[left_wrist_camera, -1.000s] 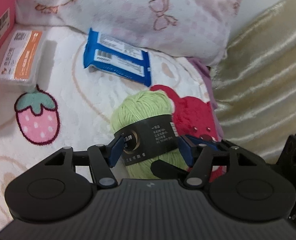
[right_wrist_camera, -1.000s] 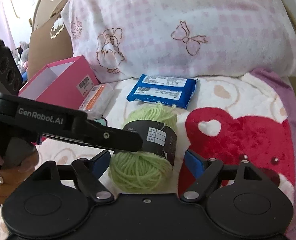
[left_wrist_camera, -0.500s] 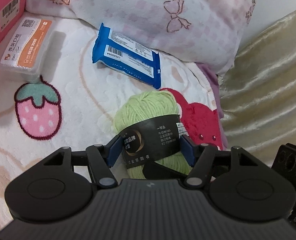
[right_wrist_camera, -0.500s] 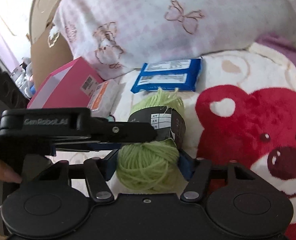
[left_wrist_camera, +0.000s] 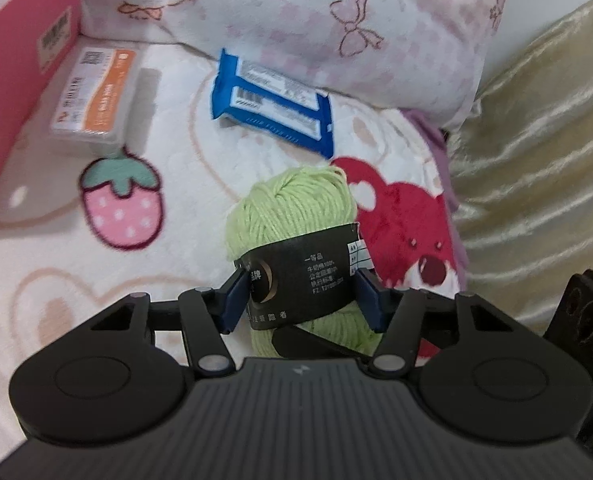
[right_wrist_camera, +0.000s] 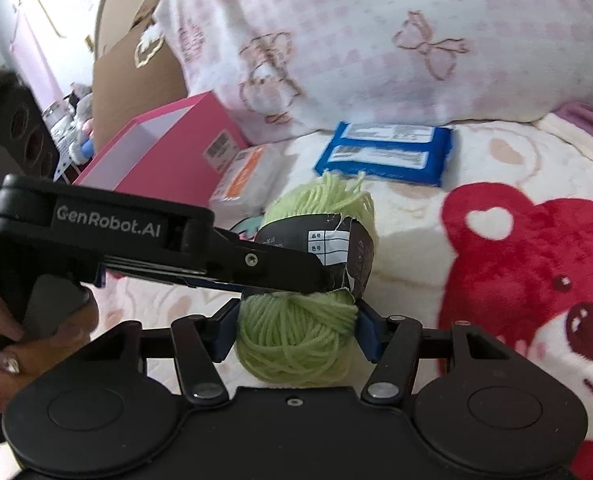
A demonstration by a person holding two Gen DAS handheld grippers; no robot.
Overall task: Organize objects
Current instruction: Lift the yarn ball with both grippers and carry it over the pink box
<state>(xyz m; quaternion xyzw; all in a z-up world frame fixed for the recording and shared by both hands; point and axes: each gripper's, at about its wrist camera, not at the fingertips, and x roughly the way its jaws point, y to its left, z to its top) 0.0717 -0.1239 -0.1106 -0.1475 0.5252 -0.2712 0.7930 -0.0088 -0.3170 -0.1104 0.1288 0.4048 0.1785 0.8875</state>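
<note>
Both of my grippers are on the green yarn ball [left_wrist_camera: 292,216] above the plush blanket [left_wrist_camera: 96,280]: my left gripper [left_wrist_camera: 302,298] closes its jaws across the black paper band [left_wrist_camera: 308,280], and my right gripper [right_wrist_camera: 294,330] closes on the bare yarn below it. Behind sit a blue packet [left_wrist_camera: 272,108], an orange-labelled box [left_wrist_camera: 94,98] and a pink box [right_wrist_camera: 164,160].

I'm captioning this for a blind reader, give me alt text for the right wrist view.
Both grippers clamp a light green yarn ball on a plush cartoon blanket: the right gripper closing on its near end, the left gripper across its black label. Behind lie a blue wipes pack and pink box.
</note>
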